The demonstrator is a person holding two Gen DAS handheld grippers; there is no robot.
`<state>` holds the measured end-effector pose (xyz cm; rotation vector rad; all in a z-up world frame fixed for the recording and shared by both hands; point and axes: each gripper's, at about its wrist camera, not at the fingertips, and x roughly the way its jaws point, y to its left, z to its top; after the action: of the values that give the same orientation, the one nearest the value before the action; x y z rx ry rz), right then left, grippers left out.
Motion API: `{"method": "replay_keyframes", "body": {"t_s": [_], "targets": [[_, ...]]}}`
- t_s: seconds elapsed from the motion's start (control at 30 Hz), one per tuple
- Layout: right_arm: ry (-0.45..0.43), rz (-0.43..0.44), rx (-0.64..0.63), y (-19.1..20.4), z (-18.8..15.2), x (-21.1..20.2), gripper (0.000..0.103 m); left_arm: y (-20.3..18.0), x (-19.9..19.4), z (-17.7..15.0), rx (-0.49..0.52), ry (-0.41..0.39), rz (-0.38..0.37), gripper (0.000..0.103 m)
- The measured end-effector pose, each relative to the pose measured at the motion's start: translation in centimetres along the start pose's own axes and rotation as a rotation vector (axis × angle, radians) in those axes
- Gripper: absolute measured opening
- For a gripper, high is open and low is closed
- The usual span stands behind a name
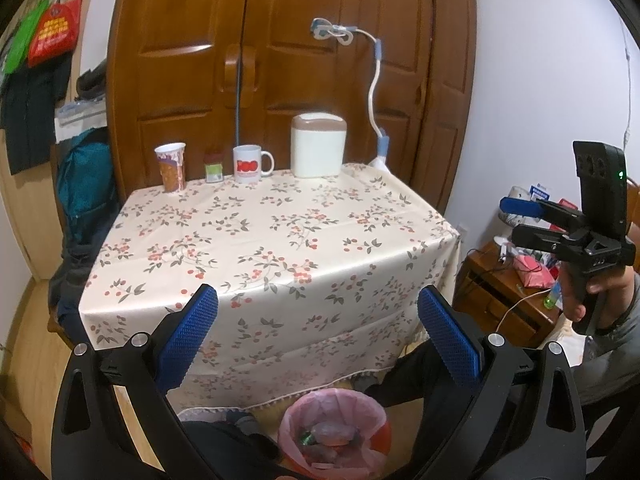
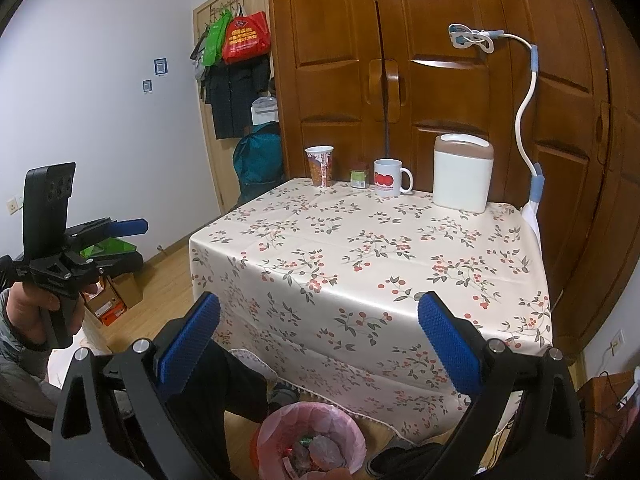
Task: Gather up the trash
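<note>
Left wrist view: left tool point(image 1: 318, 308) wide open, empty; right tool point(image 2: 319, 314) likewise. Paper cup point(image 1: 171, 167), likeliest trash, stands at 11 o'clock across the surface point(image 1: 280, 248), nearer the left tool; bin point(image 1: 334, 432) at 6 o'clock.

Trash bin point(image 1: 334, 430) lined with a pink bag stands upright on the floor below the table's near edge; crumpled wrappers point(image 2: 316, 454) lie inside

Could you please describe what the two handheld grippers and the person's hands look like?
Both the left gripper and right gripper have black frames, silver bolts and blue textured finger pads. Each has a black pistol handle held by a bare hand with a grey sleeve.
</note>
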<state>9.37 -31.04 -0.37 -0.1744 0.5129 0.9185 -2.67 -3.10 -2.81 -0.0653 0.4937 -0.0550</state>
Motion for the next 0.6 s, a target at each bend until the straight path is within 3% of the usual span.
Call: {"method": "replay_keyframes", "body": {"t_s": [0.6], "targets": [[-0.004, 0.001, 0.001, 0.03, 0.39, -0.05, 0.098, -0.07, -0.06, 0.27, 0.005, -0.003, 0.000, 0.097]]}}
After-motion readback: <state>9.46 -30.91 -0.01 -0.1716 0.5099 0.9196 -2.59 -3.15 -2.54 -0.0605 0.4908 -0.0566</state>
